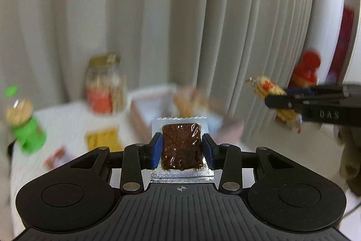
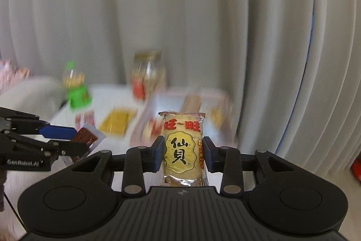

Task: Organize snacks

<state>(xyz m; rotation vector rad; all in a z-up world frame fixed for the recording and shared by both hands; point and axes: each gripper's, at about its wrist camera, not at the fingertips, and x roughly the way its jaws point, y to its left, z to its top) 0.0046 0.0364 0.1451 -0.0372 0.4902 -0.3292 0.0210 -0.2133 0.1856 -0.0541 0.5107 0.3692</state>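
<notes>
My left gripper (image 1: 181, 147) is shut on a clear-and-silver packet of brown snack (image 1: 181, 146), held in the air above the table. It also shows in the right wrist view (image 2: 74, 139), with the brown packet (image 2: 86, 136) between its fingers. My right gripper (image 2: 182, 149) is shut on a yellow rice cracker packet (image 2: 182, 150) with red and black characters, held upright. It shows at the right of the left wrist view (image 1: 282, 98), gripping the cracker packet (image 1: 267, 87). Both are raised in front of a pale open box (image 1: 144, 110) holding snacks.
On the white table (image 1: 67, 119) stand a glass jar with a gold lid (image 1: 105, 85) and a green snack dispenser (image 1: 27, 128). A yellow packet (image 1: 102, 138) and a red-white packet (image 1: 55, 156) lie flat. Grey curtains hang behind. Red items (image 1: 306, 71) sit far right.
</notes>
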